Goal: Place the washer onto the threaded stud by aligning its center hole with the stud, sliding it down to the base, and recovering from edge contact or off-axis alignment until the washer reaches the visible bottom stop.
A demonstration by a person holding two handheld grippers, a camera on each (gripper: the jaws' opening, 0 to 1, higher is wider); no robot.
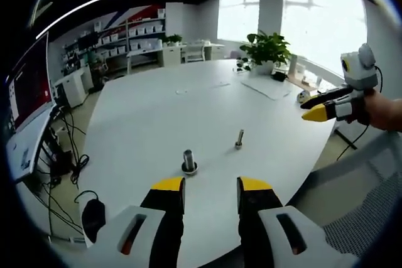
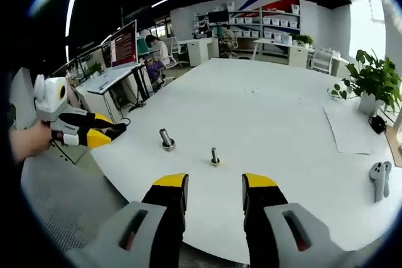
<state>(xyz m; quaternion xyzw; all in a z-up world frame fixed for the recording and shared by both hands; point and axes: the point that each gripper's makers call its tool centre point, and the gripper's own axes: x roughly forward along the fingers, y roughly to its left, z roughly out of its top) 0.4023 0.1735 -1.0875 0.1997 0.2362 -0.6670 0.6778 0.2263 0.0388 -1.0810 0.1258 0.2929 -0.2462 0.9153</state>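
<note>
Hovering above white table (image 1: 157,111): left gripper (image 1: 210,194), right gripper (image 2: 213,187), jaws of both apart, empty. Threaded stud (image 1: 239,139) stands upright mid-table; thicker stud with washer (image 1: 189,167) at base stands nearby, well apart.

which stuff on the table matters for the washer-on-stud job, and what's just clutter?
Job items:
- thicker stud standing on a ring-shaped base, possibly the washer
- thinner bolt standing upright nearby
- left gripper, open, empty
- right gripper, open, empty

Just lying about:
- potted plant
- paper sheet
- white handheld device at the table edge
- monitor on the side desk
</note>
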